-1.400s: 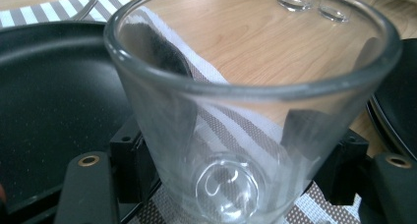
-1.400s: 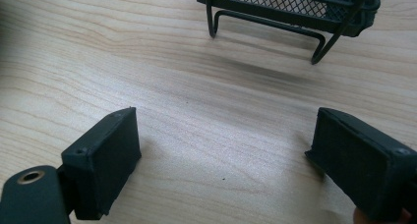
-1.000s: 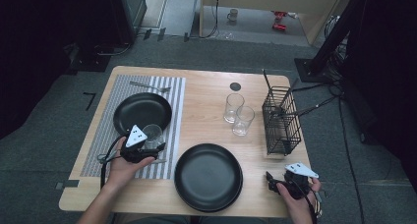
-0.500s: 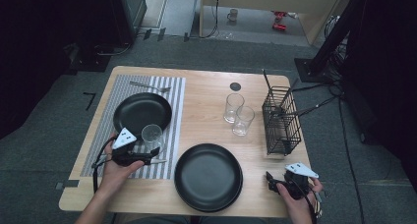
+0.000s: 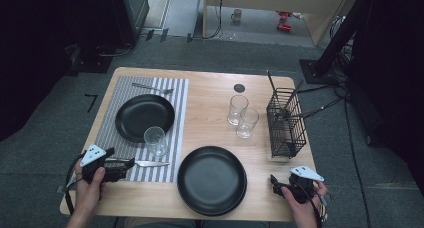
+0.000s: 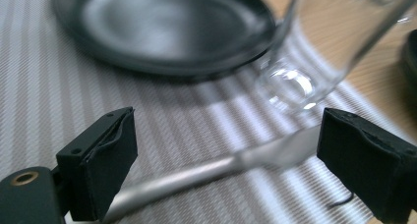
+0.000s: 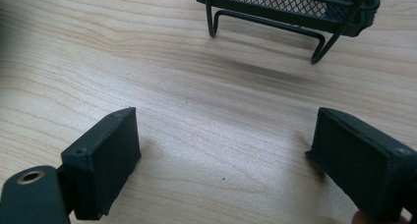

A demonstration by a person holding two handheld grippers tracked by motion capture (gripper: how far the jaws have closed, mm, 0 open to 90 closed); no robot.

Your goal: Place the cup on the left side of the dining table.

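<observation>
Left gripper point(image 6: 226, 155) over knife point(image 6: 206, 172) on striped mat point(image 6: 59, 106).
Jaws spread wide, straddling the handle; right gripper point(image 7: 221, 160) likewise spread above bare table point(image 7: 147, 62).

Grey carpet floor point(image 5: 60, 133) all round pale wooden table point(image 5: 210, 108). Dark cabinet point(image 5: 127, 8) far left, black stand base point(image 5: 90, 63) near it. Light wood furniture point(image 5: 280, 0) at far middle, cables point(image 5: 217, 23) hanging down beside it. White mug point(image 5: 236, 15) and red item point(image 5: 284, 21) on far floor. Black pole point(image 5: 345, 28) leaning far right, cables point(image 5: 350, 133) trailing along right floor. Dim edges, table lit.
</observation>
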